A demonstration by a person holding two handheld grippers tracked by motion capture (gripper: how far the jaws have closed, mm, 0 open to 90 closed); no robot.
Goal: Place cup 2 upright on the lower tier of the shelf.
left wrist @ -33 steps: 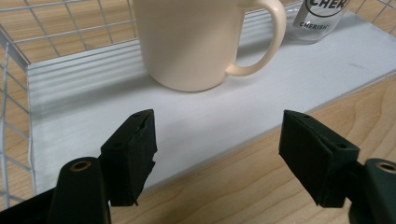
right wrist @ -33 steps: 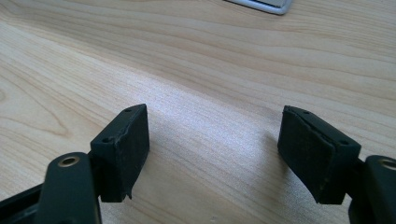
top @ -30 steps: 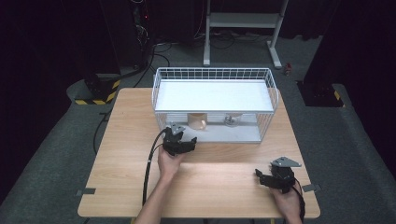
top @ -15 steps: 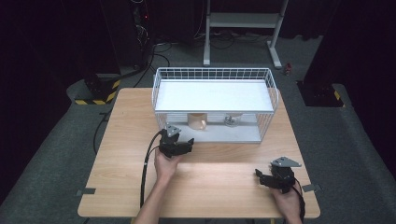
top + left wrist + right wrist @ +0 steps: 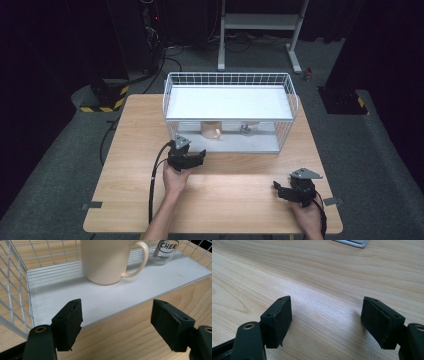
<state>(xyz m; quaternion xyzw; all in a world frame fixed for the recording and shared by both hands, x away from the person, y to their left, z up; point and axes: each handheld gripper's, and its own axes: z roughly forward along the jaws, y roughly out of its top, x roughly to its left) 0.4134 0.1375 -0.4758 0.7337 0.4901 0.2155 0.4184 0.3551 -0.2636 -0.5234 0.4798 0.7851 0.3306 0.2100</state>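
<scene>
Left gripper view: glossy cream ceramic mug (image 5: 107,261), rounded handle, smooth white shelf (image 5: 160,282).

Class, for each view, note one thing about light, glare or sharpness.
High view: lit table, black surroundings. Left gripper view: sharp mug, striped shadows on the white shelf floor. Right gripper view: pale glare on the wood between the right claw tips.
</scene>
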